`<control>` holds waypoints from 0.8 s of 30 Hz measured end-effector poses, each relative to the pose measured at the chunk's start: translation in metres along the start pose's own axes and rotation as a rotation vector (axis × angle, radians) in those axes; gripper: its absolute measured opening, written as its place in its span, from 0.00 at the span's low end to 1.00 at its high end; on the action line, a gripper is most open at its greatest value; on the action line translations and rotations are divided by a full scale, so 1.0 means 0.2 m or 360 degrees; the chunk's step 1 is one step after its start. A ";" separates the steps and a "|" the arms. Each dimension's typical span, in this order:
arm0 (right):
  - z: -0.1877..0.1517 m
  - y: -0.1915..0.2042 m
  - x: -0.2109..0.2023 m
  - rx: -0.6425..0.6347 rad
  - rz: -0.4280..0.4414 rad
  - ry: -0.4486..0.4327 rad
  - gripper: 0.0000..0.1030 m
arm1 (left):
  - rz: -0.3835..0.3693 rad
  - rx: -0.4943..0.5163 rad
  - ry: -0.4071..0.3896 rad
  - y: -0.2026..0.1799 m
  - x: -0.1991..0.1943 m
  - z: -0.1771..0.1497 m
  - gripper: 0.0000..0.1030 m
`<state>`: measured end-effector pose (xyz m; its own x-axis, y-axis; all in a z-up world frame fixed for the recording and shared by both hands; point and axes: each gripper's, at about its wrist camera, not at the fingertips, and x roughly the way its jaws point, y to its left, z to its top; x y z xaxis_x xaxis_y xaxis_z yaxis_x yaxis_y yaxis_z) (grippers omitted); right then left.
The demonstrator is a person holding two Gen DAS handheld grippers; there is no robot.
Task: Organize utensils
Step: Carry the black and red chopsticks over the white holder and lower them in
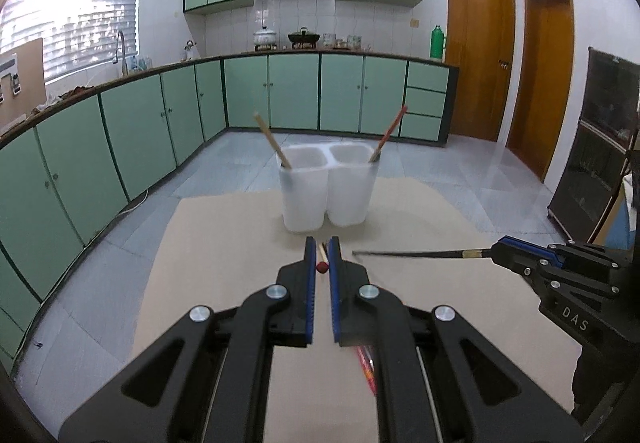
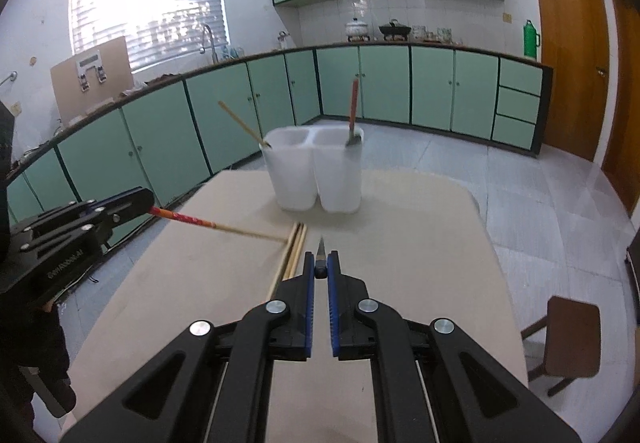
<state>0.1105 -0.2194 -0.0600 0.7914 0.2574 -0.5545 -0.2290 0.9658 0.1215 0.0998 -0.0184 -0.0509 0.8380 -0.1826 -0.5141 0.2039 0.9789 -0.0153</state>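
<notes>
A white two-compartment holder (image 1: 326, 187) (image 2: 316, 173) stands on the beige table. Its left cup holds a wooden chopstick (image 1: 272, 141) (image 2: 244, 127); its right cup holds a red-handled chopstick (image 1: 390, 135) (image 2: 353, 107). My left gripper (image 1: 322, 257) (image 2: 146, 201) is shut on a red-ended wooden chopstick (image 1: 321, 266) (image 2: 208, 223), held above the table before the holder. My right gripper (image 2: 321, 265) (image 1: 498, 251) is shut on a dark chopstick (image 1: 412, 253) (image 2: 320, 253), held level. Several wooden chopsticks (image 2: 294, 255) lie on the table left of the right gripper.
The beige table (image 2: 420, 263) ends at a rounded far edge behind the holder. A brown stool (image 2: 568, 339) stands right of the table. Green cabinets (image 1: 160, 123) line the left and far walls. A dark cabinet (image 1: 592, 163) stands at the right.
</notes>
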 end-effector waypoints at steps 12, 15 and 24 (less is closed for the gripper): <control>0.39 0.00 0.02 -0.0101 0.0138 -0.0022 0.06 | -0.0122 0.0000 -0.0081 0.02 0.02 0.26 0.05; 0.50 -0.01 0.03 -0.0134 0.0149 -0.0041 0.06 | -0.0149 -0.0008 -0.0110 0.04 0.02 0.34 0.05; 0.87 -0.02 -0.03 -0.0151 0.0210 -0.0224 0.06 | -0.0176 0.0060 -0.0321 0.00 -0.01 0.64 0.05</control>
<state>0.2047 -0.2196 0.0858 0.8208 0.3896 -0.4178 -0.3829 0.9179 0.1037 0.1626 -0.0292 0.0608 0.8929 -0.3072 -0.3293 0.3158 0.9484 -0.0282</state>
